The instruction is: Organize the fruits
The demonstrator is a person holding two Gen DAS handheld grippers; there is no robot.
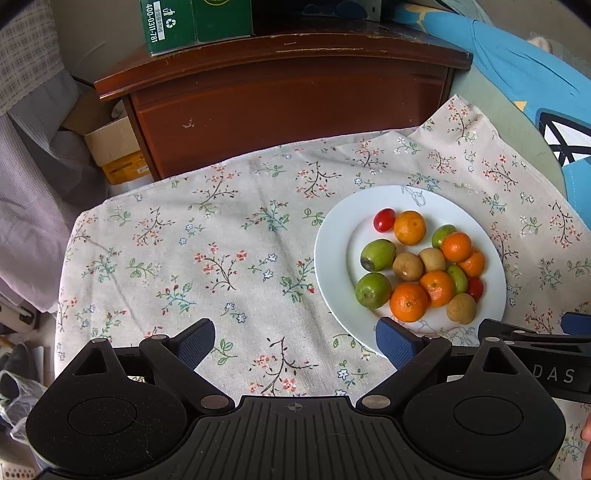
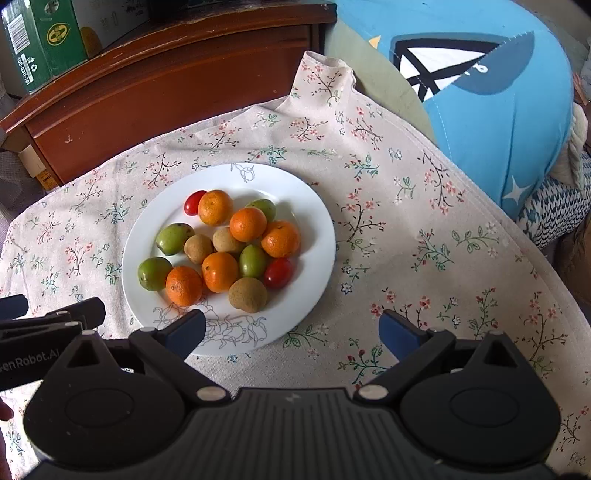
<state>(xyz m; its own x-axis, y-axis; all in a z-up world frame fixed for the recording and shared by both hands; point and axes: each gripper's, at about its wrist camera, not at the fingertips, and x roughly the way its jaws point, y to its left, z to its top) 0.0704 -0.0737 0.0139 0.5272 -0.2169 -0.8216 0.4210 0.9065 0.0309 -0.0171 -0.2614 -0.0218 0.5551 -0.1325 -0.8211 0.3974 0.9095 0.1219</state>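
A white plate (image 1: 334,258) (image 2: 317,236) on a floral tablecloth holds a pile of small fruit: several oranges (image 1: 409,301) (image 2: 183,285), green fruits (image 1: 373,290) (image 2: 154,273), brown fruits (image 1: 461,308) (image 2: 247,294) and two cherry tomatoes (image 1: 384,219) (image 2: 278,272). My left gripper (image 1: 295,343) is open and empty, above the cloth left of the plate's near rim. My right gripper (image 2: 291,332) is open and empty, above the plate's near right rim. Each gripper shows at the edge of the other's view.
The floral tablecloth (image 1: 207,258) (image 2: 424,240) covers the table. A dark wooden cabinet (image 1: 288,96) (image 2: 147,85) stands behind it with a green box (image 1: 195,22) on top. A blue cushion (image 2: 498,92) lies at the right. Cardboard boxes (image 1: 114,147) sit at the left.
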